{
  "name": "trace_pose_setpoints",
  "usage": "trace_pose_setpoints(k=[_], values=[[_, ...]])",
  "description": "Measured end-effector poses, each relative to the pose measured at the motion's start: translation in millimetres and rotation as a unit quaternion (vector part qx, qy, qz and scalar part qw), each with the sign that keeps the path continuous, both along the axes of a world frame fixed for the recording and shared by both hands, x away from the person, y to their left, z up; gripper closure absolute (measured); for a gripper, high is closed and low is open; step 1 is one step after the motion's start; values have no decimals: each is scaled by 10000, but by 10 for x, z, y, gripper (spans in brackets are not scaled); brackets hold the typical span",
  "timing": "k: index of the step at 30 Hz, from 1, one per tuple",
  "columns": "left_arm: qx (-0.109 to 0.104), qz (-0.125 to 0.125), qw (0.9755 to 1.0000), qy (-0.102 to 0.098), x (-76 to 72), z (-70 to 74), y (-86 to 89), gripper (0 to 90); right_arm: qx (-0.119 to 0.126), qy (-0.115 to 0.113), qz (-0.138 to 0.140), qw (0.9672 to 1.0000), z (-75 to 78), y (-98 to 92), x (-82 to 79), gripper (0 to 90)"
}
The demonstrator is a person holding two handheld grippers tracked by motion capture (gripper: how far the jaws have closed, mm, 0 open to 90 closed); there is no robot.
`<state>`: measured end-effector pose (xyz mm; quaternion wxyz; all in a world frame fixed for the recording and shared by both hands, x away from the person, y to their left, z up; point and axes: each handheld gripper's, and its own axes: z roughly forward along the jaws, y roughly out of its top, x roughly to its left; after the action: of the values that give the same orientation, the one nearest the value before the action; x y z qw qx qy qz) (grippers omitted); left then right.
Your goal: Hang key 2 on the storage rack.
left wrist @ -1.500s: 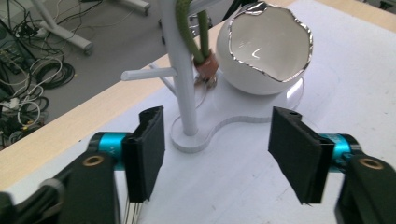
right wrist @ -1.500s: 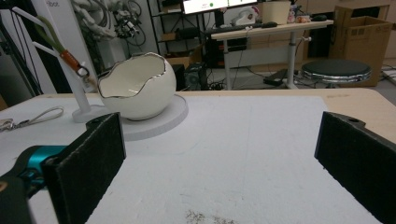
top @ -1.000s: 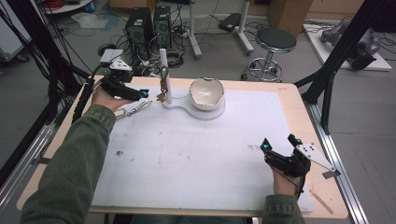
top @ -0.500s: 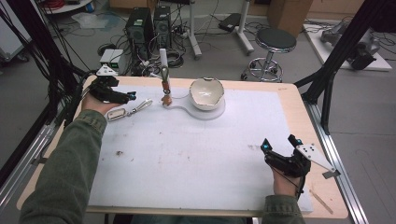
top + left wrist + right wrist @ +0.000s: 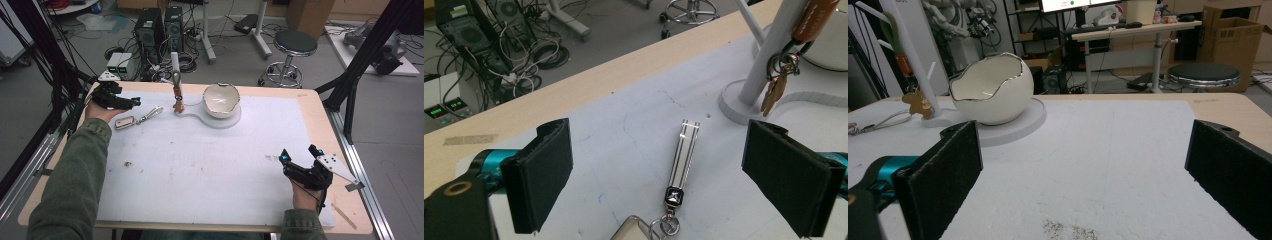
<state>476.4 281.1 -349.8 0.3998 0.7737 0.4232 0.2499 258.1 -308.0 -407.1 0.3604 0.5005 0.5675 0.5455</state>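
Note:
A silver key fob (image 5: pixel 124 122) with a metal strap (image 5: pixel 150 114) lies flat on the white mat near the back left. My left gripper (image 5: pixel 134 103) hovers just behind it, open. In the left gripper view the strap (image 5: pixel 685 150) and fob (image 5: pixel 634 231) lie between and below the wide-apart pads (image 5: pixel 544 175), untouched. A white post stand (image 5: pixel 176 75) holds a hanging bunch of keys (image 5: pixel 178 103); the keys (image 5: pixel 775 90) dangle beside the post (image 5: pixel 774 47). My right gripper (image 5: pixel 298 154) rests open at the front right, with nothing in it.
An egg-shaped white bowl (image 5: pixel 221 99) sits on the stand's round base (image 5: pixel 235 120), and the bowl (image 5: pixel 990 90) is well ahead of the right pads (image 5: pixel 943 175). A small stain (image 5: pixel 128 163) marks the mat. The table's wooden edge (image 5: pixel 345 165) runs close to the right hand.
My left hand has drawn back to the left and sunk a little, away from the post stand; the fob and strap now lie in plain sight. The right hand has kept still.

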Motion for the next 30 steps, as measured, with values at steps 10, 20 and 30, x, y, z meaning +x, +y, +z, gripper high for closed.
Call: trace_pose_setpoints(k=[10,20,30], values=[[-74,-216,9994,259,163,-249,-185,151,-21,55,-28,10000,-8,7,-31,7],[58,-329,9983,469,245,-464,-403,179,-92,43,-53,9999,-10,-4,-22,7],[90,-47,9960,893,344,-685,-462,229,-103,35,-34,9999,-5,-3,-17,7]])
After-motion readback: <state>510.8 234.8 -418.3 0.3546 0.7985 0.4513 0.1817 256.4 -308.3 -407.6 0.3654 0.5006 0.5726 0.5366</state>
